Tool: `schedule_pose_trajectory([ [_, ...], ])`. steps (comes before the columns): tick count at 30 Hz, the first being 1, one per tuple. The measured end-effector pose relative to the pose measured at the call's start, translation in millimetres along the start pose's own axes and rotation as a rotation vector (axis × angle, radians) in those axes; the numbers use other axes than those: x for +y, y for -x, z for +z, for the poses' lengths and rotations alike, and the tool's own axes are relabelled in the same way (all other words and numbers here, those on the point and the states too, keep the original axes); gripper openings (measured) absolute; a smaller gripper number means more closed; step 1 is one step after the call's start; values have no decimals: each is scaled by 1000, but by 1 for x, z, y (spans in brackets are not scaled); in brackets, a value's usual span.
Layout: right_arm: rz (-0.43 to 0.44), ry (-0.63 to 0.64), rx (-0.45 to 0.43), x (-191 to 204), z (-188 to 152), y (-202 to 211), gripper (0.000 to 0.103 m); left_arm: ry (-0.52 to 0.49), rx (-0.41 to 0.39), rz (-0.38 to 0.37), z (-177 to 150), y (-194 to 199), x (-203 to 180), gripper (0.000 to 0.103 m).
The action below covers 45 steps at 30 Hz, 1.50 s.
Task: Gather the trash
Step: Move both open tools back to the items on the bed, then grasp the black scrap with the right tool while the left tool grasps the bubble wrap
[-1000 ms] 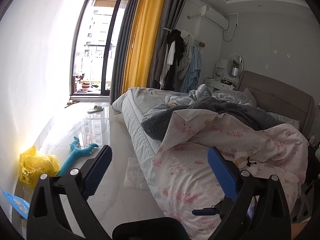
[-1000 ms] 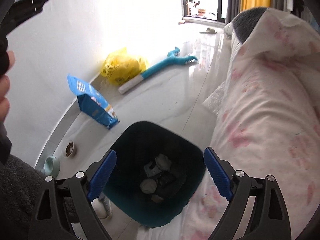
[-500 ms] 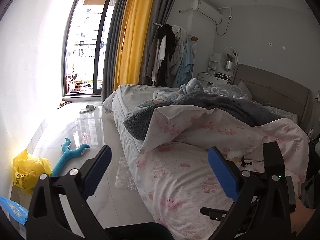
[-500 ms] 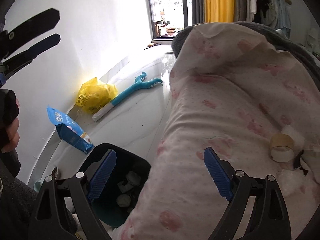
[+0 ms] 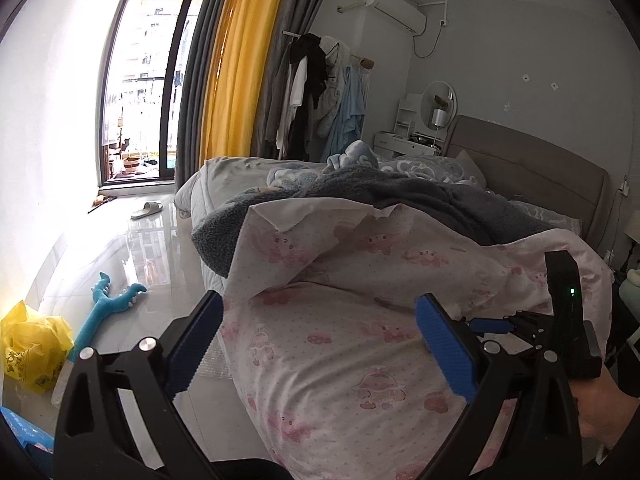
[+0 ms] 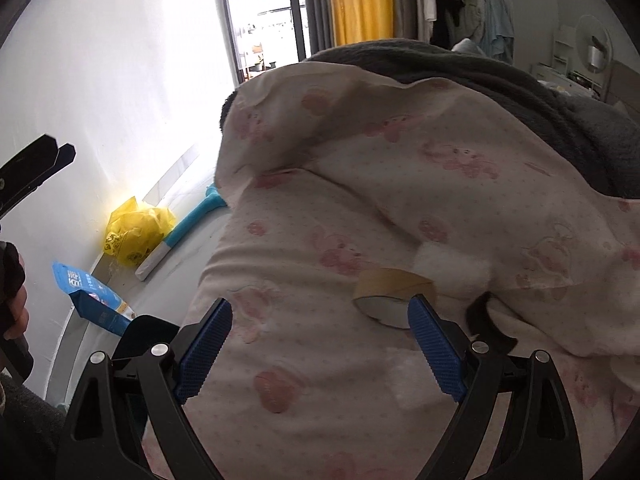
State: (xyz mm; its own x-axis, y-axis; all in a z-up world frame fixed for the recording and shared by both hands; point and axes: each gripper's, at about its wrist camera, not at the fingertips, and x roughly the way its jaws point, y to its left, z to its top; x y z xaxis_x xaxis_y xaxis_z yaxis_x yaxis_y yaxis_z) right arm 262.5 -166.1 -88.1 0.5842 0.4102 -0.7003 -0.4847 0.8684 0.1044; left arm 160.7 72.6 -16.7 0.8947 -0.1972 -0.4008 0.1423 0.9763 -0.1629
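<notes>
Your right gripper (image 6: 318,344) hung over the bed with its jaws spread wide and nothing between them. The tape roll (image 6: 394,294) lay on the pink quilt (image 6: 360,200) just ahead of the right-hand jaw, partly hidden behind its tip, with a white wad (image 6: 454,270) touching it on the far side and a black scrap (image 6: 482,314) just to the right of that jaw. The dark bin (image 6: 146,334) showed only as a rim behind the left-hand jaw, beside a blue packet (image 6: 94,296) on the floor. Your left gripper (image 5: 320,334) was likewise spread and empty, aimed across the quilt, with the right gripper visible beyond its right-hand jaw. Risks, as judged: the roll sat off-centre to the jaws, so closing from this line would likely clip its edge and push it away rather than seat it. The quilt was soft and folded; pressing down could pinch fabric along with the roll, or sink the roll out of reach. The wad and scrap lay so close that one closure might drag them along loosely and shed them short of the bin.
</notes>
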Motion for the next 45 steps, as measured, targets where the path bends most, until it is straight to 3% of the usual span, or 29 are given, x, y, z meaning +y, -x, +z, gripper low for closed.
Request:
schedule_pose_trajectory([
  [14, -72, -98, 1, -71, -7, 6, 90, -43, 83, -80, -16, -46, -42, 98],
  [17, -90, -107, 20, -80, -8, 3, 75, -71, 100, -103, -21, -53, -54, 98],
  [29, -79, -131, 77, -99, -11, -20, 60, -159, 255, -298, -54, -73, -109, 98],
  [39, -75, -117, 134, -101, -19, -35, 48, -180, 309, -326, -67, -84, -129, 98],
  [41, -68, -120, 141, -102, -21, -37, 41, -170, 311, -332, -66, -87, -131, 98],
  [43, -71, -116, 137, -103, -23, -34, 25, -160, 315, -340, -65, -90, -134, 98],
  [45, -81, -115, 128, -105, -23, -32, 21, -159, 319, -342, -65, -93, -138, 98],
])
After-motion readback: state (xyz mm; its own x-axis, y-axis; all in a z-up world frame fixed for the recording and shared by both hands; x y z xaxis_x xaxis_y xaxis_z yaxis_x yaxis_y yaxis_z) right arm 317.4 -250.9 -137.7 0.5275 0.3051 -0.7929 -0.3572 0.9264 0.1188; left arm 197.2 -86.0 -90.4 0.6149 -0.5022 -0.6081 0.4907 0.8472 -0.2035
